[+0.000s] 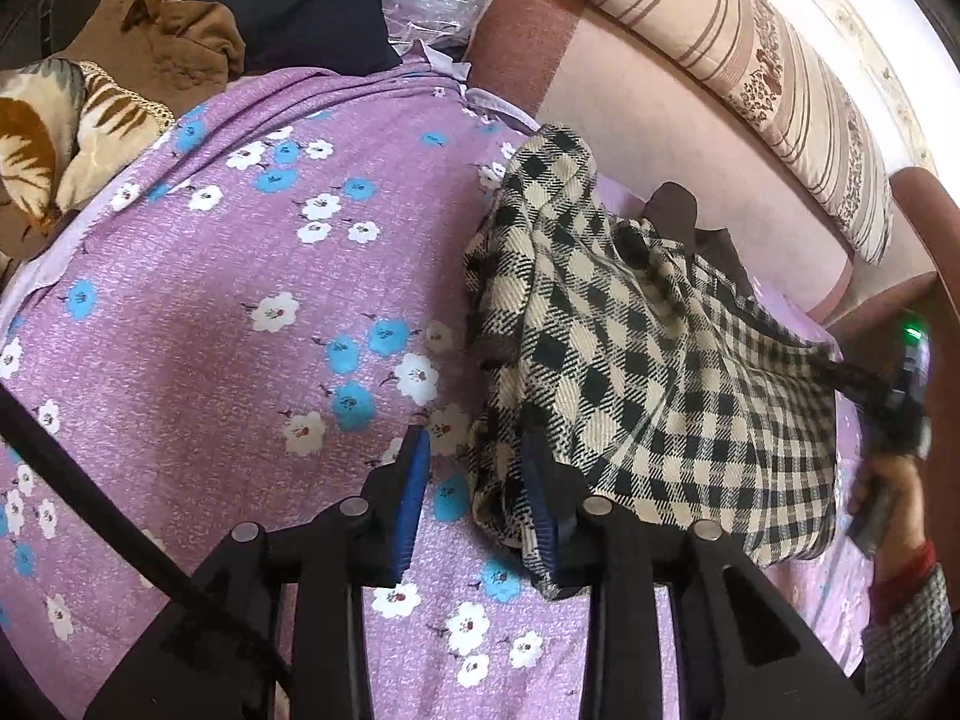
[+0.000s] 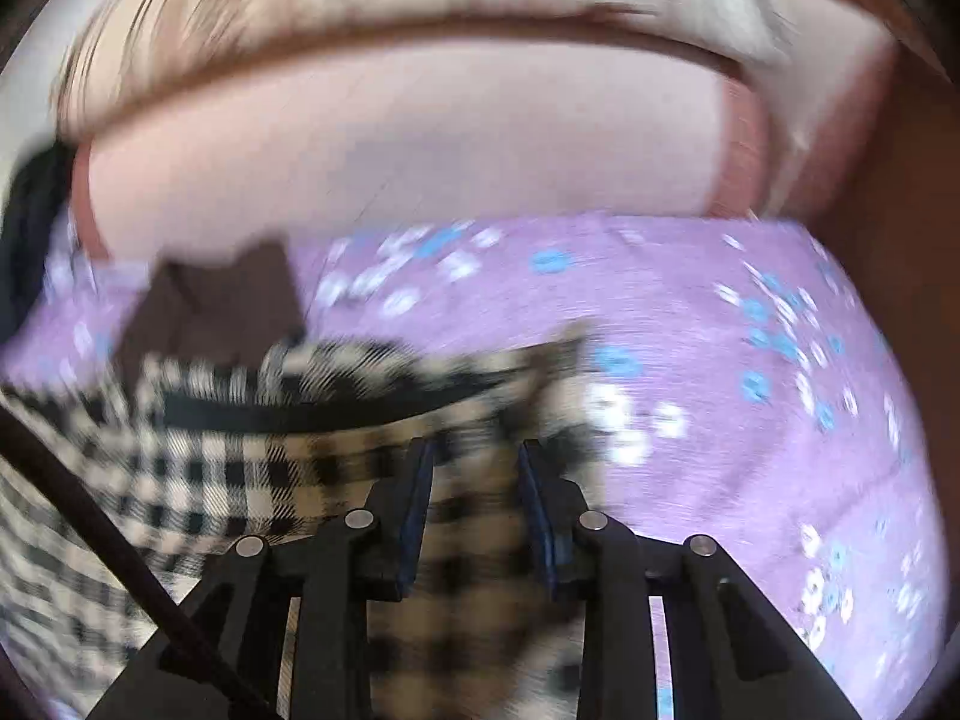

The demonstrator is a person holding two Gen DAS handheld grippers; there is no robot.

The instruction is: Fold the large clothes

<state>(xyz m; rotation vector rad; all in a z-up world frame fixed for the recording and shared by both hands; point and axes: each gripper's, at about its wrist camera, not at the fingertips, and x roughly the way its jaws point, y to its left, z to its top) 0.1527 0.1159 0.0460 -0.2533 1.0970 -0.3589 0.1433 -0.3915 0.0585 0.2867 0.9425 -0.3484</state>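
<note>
Checked garment [image 1: 648, 372], black and cream with a dark brown lining showing at its top edge, sits bunched in a loose heap on the purple floral sheet [image 1: 228, 312], toward the pink sofa back [image 1: 690, 138]. Left gripper [image 1: 477, 480]: jaws partly open, blue pads apart; the near hem of the garment drapes over the right-hand finger [image 1: 543, 510] and hangs partway into the gap, while the other pad is bare over the sheet, so no pinch visible there. Right gripper [image 2: 477, 480]: jaws also partly open, checked cloth lying in the gap between the pads, but the right wrist view is heavily motion-blurred and I can't tell whether either pad presses on the fabric. In the left wrist view the person's right hand [image 1: 894, 498] shows at the far right edge, gripping a handle, with a patterned sleeve [image 1: 912, 618] below it; a corner of the garment stretches out toward it. Striped bolster cushion [image 1: 750, 72] lies along the sofa back. Brown, navy and leaf-print fabrics are piled at the sheet's far left end [image 1: 156, 42].
</note>
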